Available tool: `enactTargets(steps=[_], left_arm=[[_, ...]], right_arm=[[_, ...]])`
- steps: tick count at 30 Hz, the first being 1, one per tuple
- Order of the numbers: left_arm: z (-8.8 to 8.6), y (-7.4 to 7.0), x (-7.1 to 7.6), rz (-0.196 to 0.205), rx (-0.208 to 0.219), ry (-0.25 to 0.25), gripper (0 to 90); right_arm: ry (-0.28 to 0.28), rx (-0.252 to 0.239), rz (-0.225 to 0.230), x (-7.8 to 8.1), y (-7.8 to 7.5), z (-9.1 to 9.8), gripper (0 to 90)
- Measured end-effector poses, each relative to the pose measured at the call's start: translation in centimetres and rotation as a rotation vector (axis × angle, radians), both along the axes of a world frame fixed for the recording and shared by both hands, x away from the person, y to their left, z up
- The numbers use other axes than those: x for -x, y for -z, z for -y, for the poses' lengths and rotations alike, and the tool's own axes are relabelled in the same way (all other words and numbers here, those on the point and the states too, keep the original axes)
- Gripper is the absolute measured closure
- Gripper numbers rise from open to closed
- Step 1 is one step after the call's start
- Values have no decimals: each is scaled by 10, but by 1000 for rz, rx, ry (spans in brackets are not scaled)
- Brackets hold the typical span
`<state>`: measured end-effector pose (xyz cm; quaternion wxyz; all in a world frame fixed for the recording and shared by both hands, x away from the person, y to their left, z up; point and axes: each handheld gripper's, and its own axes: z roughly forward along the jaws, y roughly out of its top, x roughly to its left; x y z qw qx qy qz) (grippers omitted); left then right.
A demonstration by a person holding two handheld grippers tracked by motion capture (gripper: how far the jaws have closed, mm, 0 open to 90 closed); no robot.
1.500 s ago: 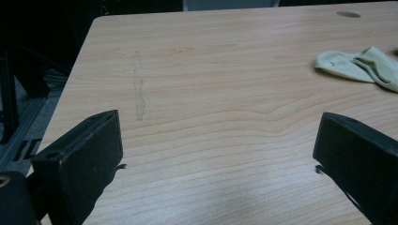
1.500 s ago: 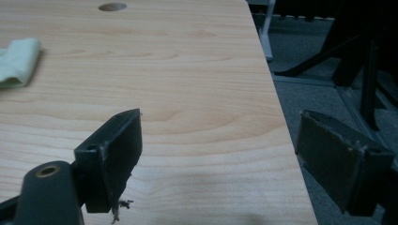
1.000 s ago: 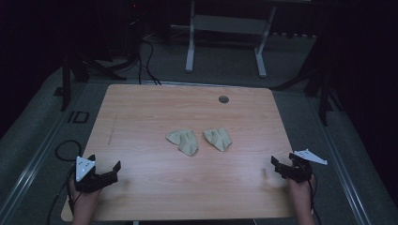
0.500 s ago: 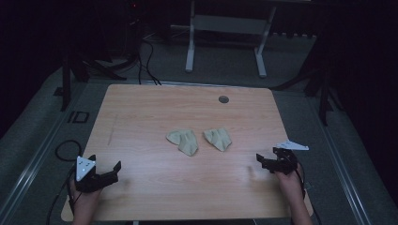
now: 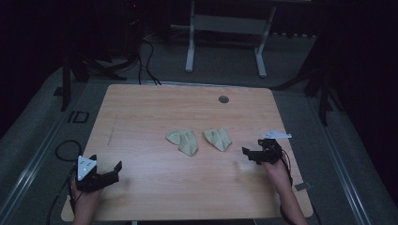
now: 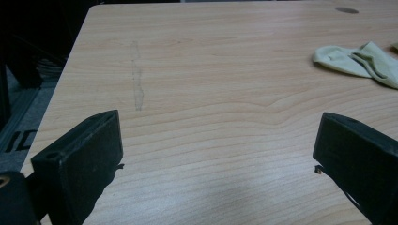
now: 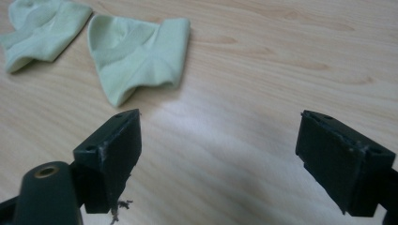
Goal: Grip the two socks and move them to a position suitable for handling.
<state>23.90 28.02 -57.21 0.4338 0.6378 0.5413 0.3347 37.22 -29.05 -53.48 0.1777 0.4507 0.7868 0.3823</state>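
Two pale socks lay side by side near the middle of the desk, close together but apart. The right sock point(image 5: 218, 138) was the one nearest to the right gripper point(image 5: 253, 154), which hung just above the desk near the right edge with its jaws spread wide and nothing between them. The left gripper point(image 5: 109, 172) rested near the front left corner, also spread wide and empty, well apart from the left sock point(image 5: 184, 141).

Both socks were folded or crumpled into short, roughly triangular shapes. In the high view the long axis of each one ran from the far side of the desk toward the front, with the narrow end pointing to the front edge. In the right gripper view the right sock point(image 7: 136, 56) showed a wide straight edge on one side, probably the cuff, though the folds made this hard to tell.

The cloth looked thin, soft and very light, so it would bend and hang down when lifted, and it would not break. A good place to pinch would be the wide edge or a raised fold, because a flat layer may slip on the smooth wood.
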Motion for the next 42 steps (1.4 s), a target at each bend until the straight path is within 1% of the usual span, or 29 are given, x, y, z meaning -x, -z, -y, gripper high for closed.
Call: enactTargets(steps=[2,3,4,5,6,7,8,9,10,11,14,16,17,18,19,22,23,24,25,27,31,34,36,37,38,39,41,42], left_arm=[[0,0,0,1,1,0,17],[0,0,0,2,0,3,17],[1,0,0,2,0,5,17],[1,0,0,1,0,5,17],[0,0,0,1,0,7,17],[0,0,0,-1,2,8,17],[0,0,1,0,5,8,17],[0,0,1,0,5,8,17],[-1,0,1,-1,8,5,17],[-1,0,1,0,10,4,16],[0,-1,2,3,10,3,17],[0,-1,3,2,7,9,17],[0,-1,3,2,7,9,16],[0,-1,3,2,7,9,16],[1,-1,3,3,6,12,17],[0,-1,3,4,9,14,17],[0,-1,3,4,9,14,17],[0,-1,3,4,9,14,17],[0,-1,3,5,12,15,17],[1,-1,3,6,11,15,17],[2,0,2,4,5,24,17],[1,-1,3,5,9,24,17],[1,0,3,5,11,21,17],[1,0,3,5,14,21,17],[1,0,3,5,15,21,17],[1,0,3,5,15,21,16],[1,0,3,5,17,20,17],[1,0,3,5,16,20,17]], right_arm=[[3,2,-2,-3,0,-3,136],[5,2,-6,-9,0,-11,130],[1,19,-6,-12,0,-15,130],[-2,21,-1,-14,-1,-20,129],[-19,9,-8,-16,-1,-24,129],[-29,7,-12,-19,-1,-29,129],[-36,15,-8,-21,-1,-34,129],[-36,15,-8,-21,-1,-34,129],[-57,7,-14,-27,-2,-43,131],[-62,10,-12,-29,-3,-46,133],[-101,14,-22,-35,-4,-60,165],[-121,30,-24,-40,-5,-69,182],[-121,30,-24,-40,-5,-69,182],[-130,37,-21,-42,-5,-73,182],[-147,53,-17,-47,-5,-82,222],[-163,55,-27,-53,-3,-95,237],[-163,55,-27,-53,-3,-95,237],[-166,60,-33,-56,-1,-99,242],[-172,78,-36,-60,2,-106,257],[-176,85,-41,-63,5,-110,279],[-161,112,-51,-72,12,-120,283],[-159,128,-62,-76,15,-125,299],[-164,159,-66,-77,20,-129,299],[-164,162,-70,-77,22,-131,299],[-162,177,-53,-75,23,-132,301],[-154,173,-46,-74,24,-132,309],[-150,165,-33,-72,25,-132,355],[-155,166,-28,-70,25,-132,425]])
